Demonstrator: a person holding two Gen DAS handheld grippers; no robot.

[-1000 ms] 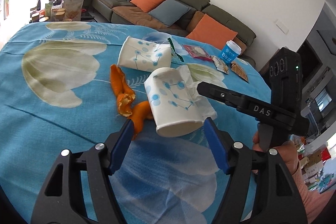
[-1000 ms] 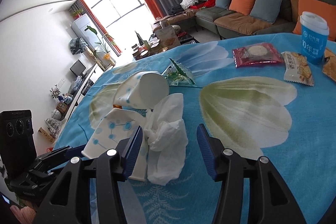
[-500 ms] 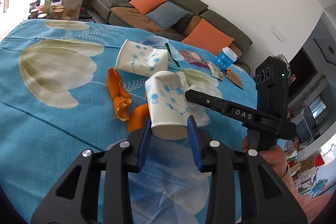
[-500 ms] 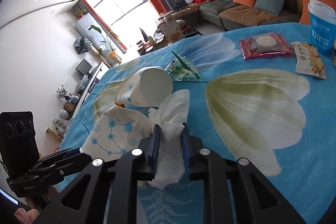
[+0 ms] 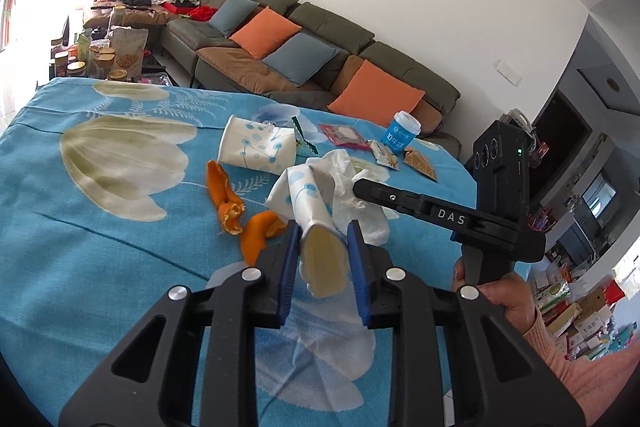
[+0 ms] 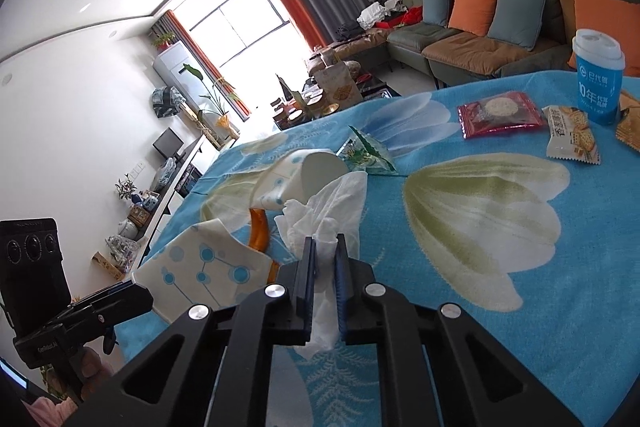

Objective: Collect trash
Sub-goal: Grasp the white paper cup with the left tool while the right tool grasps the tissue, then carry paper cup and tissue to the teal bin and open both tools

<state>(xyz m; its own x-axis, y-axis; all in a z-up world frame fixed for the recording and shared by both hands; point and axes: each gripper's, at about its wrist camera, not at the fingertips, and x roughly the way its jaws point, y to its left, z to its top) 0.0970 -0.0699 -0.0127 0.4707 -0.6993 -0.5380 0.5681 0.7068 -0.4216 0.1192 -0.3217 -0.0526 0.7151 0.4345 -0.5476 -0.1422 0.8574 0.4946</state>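
Note:
A white paper cup with blue dots (image 5: 316,203), squashed flat, sits between the blue pads of my left gripper (image 5: 323,239), whose jaws are closing and press on it. The same cup (image 6: 204,267) shows at the left in the right wrist view. My right gripper (image 6: 325,243) pinches a crumpled white tissue (image 6: 340,203), and its jaws are closing too. A second dotted cup (image 5: 258,149) lies on its side farther back. Orange peel (image 5: 226,199) lies left of the held cup. Beyond the second cup sits a green wrapper (image 6: 366,153).
The table wears a blue floral cloth (image 5: 100,227). At its far right stand a lidded blue cup (image 6: 598,79), a red snack pack (image 6: 500,115) and a cracker pack (image 6: 572,135). A sofa (image 5: 320,39) runs behind the table. A hand (image 5: 508,295) holds the right gripper's handle.
Both grippers went from wide open to closed. The left one crushed the round cup flat and lifted it. The right one pinched the tissue and raised it a little.

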